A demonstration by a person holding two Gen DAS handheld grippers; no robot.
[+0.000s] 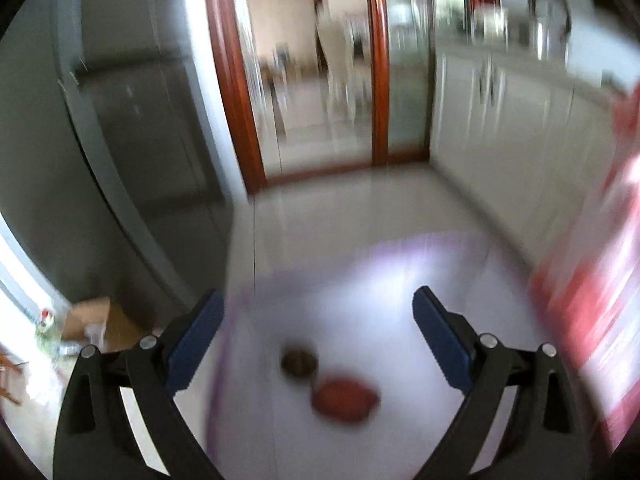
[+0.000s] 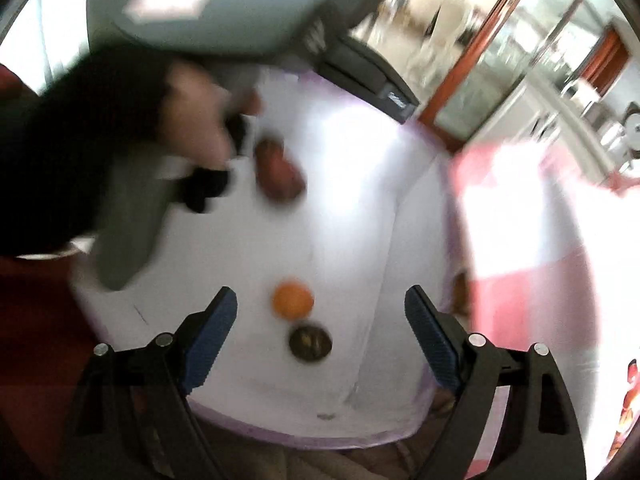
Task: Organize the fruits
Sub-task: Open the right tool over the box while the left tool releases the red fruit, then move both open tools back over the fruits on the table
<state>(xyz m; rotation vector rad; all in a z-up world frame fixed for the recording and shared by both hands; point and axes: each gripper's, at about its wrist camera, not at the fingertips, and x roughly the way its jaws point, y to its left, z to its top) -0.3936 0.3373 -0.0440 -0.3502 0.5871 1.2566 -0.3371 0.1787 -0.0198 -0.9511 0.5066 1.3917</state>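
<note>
Four fruits lie on the white cloth (image 2: 352,208): an orange (image 2: 293,300) and a dark round fruit (image 2: 311,343) just beside each other at the near side, a red fruit (image 2: 280,172) farther back, and, in the left wrist view, a small brown fruit (image 1: 299,362) next to that red one (image 1: 345,399). Heavy blur; what kind each one is I cannot tell.

Right gripper (image 2: 321,308): jaws wide, nothing between the blue pads; orange and dark fruit sit below the gap, untouched. Left gripper (image 1: 318,316): jaws wide and empty, red and brown fruits lying below it on the cloth. The right wrist view also shows the hand (image 2: 196,120) on the grey handle of the left tool.

Risks, as judgement:
- Round fruits on a smooth cloth. A pad nudging one on the way down would likely send it rolling, possibly to the cloth edge and off onto the floor (image 1: 360,200).
- Paired fruits sit touching or nearly so. Closing on one may squeeze or shove its neighbour; approach from the free side looks safer.
- Both tools work over the same small patch. Crossing paths could knock them together above the red fruit.
- Blur suggests fast motion; a hurried descent could bruise soft fruit.
- No bowl or tray is visible, so the target spot is unclear.
</note>
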